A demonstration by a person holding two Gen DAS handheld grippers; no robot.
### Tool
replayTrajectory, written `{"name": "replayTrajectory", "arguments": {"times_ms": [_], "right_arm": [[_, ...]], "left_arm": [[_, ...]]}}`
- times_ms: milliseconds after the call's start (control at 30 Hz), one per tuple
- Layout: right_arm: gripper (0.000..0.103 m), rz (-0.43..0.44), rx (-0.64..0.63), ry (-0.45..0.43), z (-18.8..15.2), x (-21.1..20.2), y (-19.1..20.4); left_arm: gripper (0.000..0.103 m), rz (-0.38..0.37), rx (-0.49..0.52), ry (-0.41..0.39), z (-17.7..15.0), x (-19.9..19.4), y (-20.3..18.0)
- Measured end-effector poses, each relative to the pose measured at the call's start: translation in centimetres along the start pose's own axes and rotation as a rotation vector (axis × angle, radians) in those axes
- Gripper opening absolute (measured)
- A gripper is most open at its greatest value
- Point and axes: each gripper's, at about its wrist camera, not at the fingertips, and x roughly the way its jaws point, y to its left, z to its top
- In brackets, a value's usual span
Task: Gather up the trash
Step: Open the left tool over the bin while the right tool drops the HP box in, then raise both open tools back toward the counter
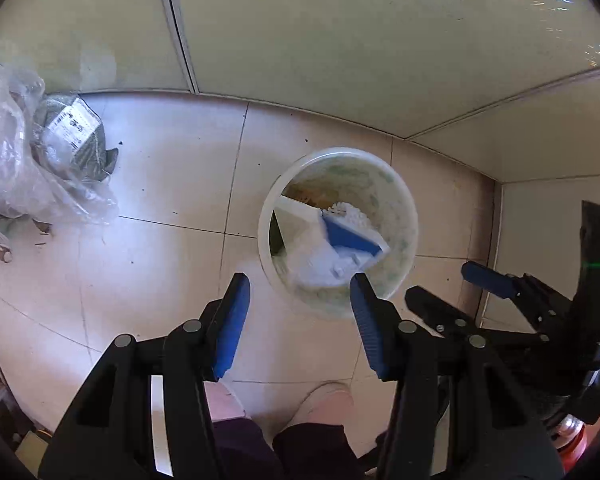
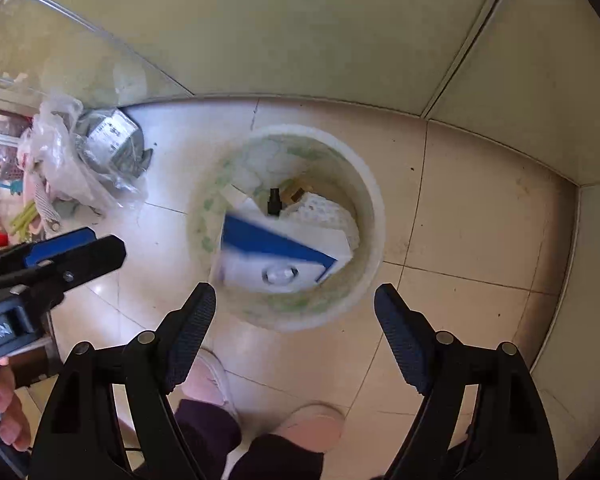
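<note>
A blue-and-white carton [image 2: 278, 256] lies tilted inside the white bin [image 2: 374, 200], blurred in both wrist views, resting on or dropping onto white paper and other scraps already in there. The right gripper [image 2: 296, 300] hangs above the near rim of the bin with its fingers [image 2: 192, 332] spread wide and nothing between them. The left gripper [image 1: 300, 304] points down just beside the bin, its fingers [image 1: 232, 328] about half open and likewise empty. Further trash sits on the tiled floor [image 1: 160, 256] well apart from the bin, against the wall: a crumpled clear plastic bag [image 1: 12, 160] heaped with a grey wrapped bundle [image 1: 74, 136] that carries a printed label. The bag looks very light, soft and slippery, so it would likely collapse and slide under a shallow pinch; gathering a thick bunched fold near its middle seems safer than a loose edge. The bundle appears soft but bulkier, probably best taken across its narrower side. The carton looks light and fairly stiff, easy to crush at its corners. The person's shoes [image 2: 316, 424] stand just near the bin.
</note>
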Motion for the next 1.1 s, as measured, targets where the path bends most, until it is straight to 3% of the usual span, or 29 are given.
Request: {"name": "replayTrajectory", "arguments": {"times_ms": [200, 433, 800, 1100], "right_arm": [[0.079, 0.017, 0.053, -0.081, -0.5, -7.8, 0.7], [0.079, -0.019, 0.118, -0.238, -1.1, -22.3, 3.0], [0.079, -0.067, 0.219, -0.561, -4.1, -46.9, 8.0], [0.079, -0.136, 0.246, -0.787, -6.9, -58.9, 11.9]], "left_arm": [[0.051, 0.013, 0.044, -0.029, -0.8, -6.9, -1.9], [0.051, 0.006, 0.112, -0.117, -1.3, -20.6, -5.4], [0.051, -0.027, 0.253, -0.32, -2.3, -44.7, -10.3], [0.057, -0.015, 0.375, -0.531, -3.0, -58.9, -13.0]]}}
